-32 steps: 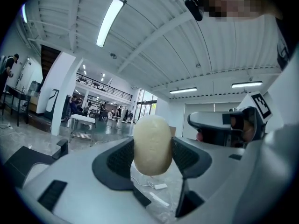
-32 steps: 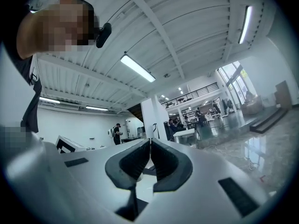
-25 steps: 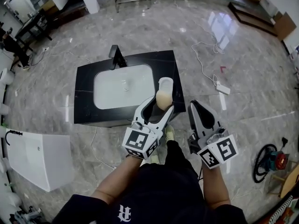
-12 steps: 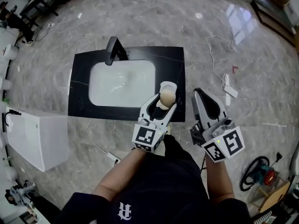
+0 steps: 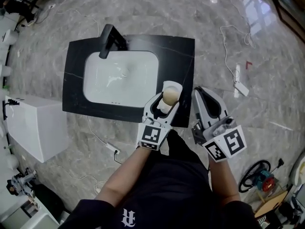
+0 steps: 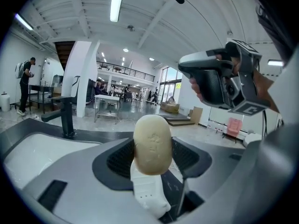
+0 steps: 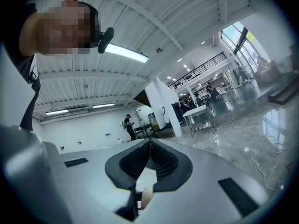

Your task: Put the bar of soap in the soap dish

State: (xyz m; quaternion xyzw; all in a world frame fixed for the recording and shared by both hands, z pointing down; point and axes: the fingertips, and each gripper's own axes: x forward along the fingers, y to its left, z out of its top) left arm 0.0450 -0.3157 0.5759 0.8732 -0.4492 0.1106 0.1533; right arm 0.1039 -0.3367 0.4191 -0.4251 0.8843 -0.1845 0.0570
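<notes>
A beige oval bar of soap [image 5: 170,97] is clamped between the jaws of my left gripper [image 5: 167,99], which is shut on it. It hangs just above the white soap dish [image 5: 173,85] at the front right corner of the black counter [image 5: 76,75]. In the left gripper view the soap [image 6: 152,143] stands upright, with the white soap dish [image 6: 150,195] right below it. My right gripper [image 5: 202,94] hovers to the right, past the counter's edge, shut with nothing in it; its jaws [image 7: 150,149] meet in the right gripper view.
A white sink basin [image 5: 119,78] fills the counter's middle, with a black faucet [image 5: 107,38] at its far left. A white box [image 5: 31,128] stands on the marble floor at left. Cables and a power strip [image 5: 239,80] lie on the floor to the right.
My left gripper has carried the soap slightly forward, further over the dish. The right gripper has kept its place beside it. The head view has shifted.
</notes>
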